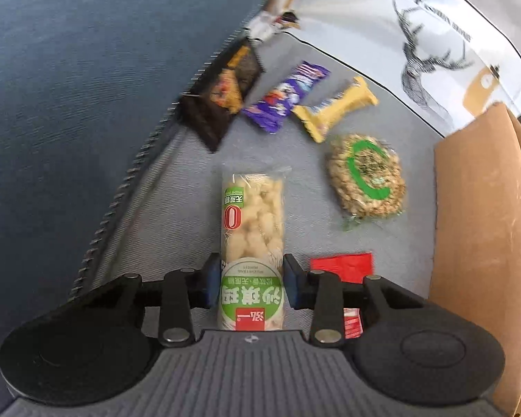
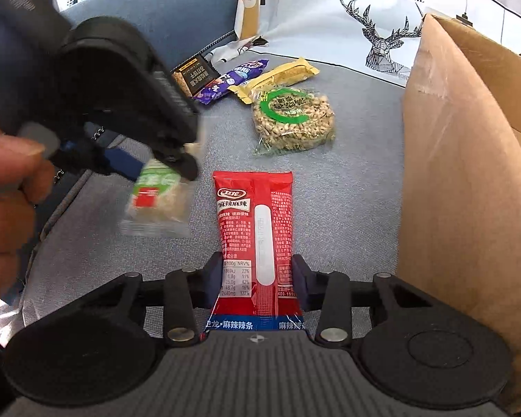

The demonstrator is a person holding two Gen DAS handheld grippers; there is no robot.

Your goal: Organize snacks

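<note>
My left gripper [image 1: 251,281] is shut on a pale puffed-rice bar packet [image 1: 251,222] with a green and white label, its blue pads pressing both long sides. In the right wrist view the same gripper [image 2: 177,160] is blurred at the left, and the pale packet [image 2: 156,201] hangs from it. My right gripper [image 2: 257,278] is shut on a red spicy-strip packet [image 2: 257,215] that lies lengthwise between its blue pads on the grey cushion. In the left wrist view, part of the red packet [image 1: 342,266] shows behind the right finger.
A black packet [image 2: 194,74], a purple one [image 2: 232,78], a yellow one [image 2: 278,76] and a round grain cake [image 2: 293,118] lie further back. A tall cardboard box [image 2: 469,191] stands at the right. A hand [image 2: 3,191] holds the left gripper. The deer-print cloth [image 2: 382,45] lies behind.
</note>
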